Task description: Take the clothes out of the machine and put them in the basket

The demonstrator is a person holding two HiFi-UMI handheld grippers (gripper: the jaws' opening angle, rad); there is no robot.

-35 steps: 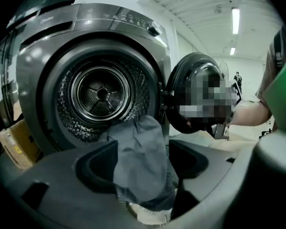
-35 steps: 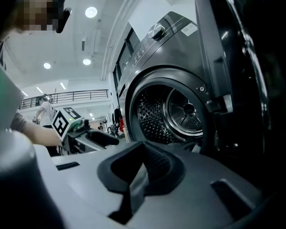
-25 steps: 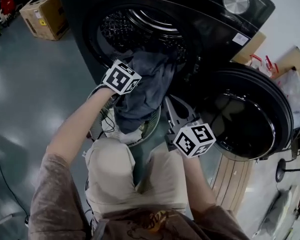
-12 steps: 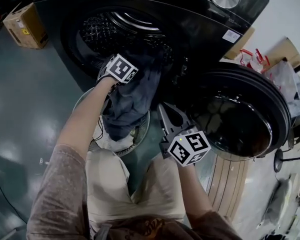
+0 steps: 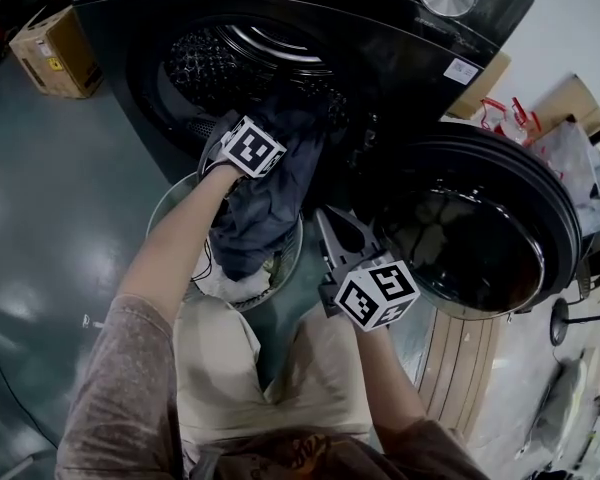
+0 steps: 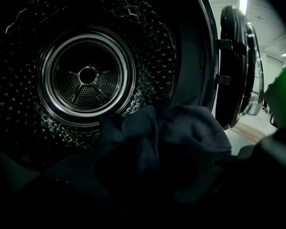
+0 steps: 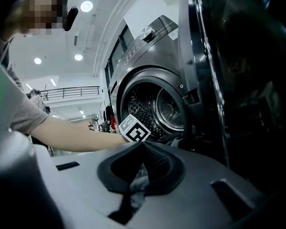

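Observation:
A dark blue-grey garment (image 5: 265, 203) hangs from the mouth of the black machine's drum (image 5: 230, 58) down into a white wire basket (image 5: 168, 200) on the floor below it. My left gripper (image 5: 265, 138) is at the drum's lip, on top of that garment. In the left gripper view the cloth (image 6: 171, 137) is bunched in front of the steel drum (image 6: 88, 75); the jaws are closing on it and are lost in the dark. My right gripper (image 5: 332, 223) is held low beside the basket, shut, with nothing in it, and points at the machine (image 7: 167, 111).
The round machine door (image 5: 480, 238) stands open on the right, close to my right gripper. Pale cloth (image 5: 225, 283) lies in the basket. A cardboard box (image 5: 50, 53) is at the far left, wooden boards (image 5: 460, 358) at the lower right. The person's knees are just behind the basket.
My left gripper has come down and a little right onto the garment at the drum's mouth. The right gripper has stayed where it was.

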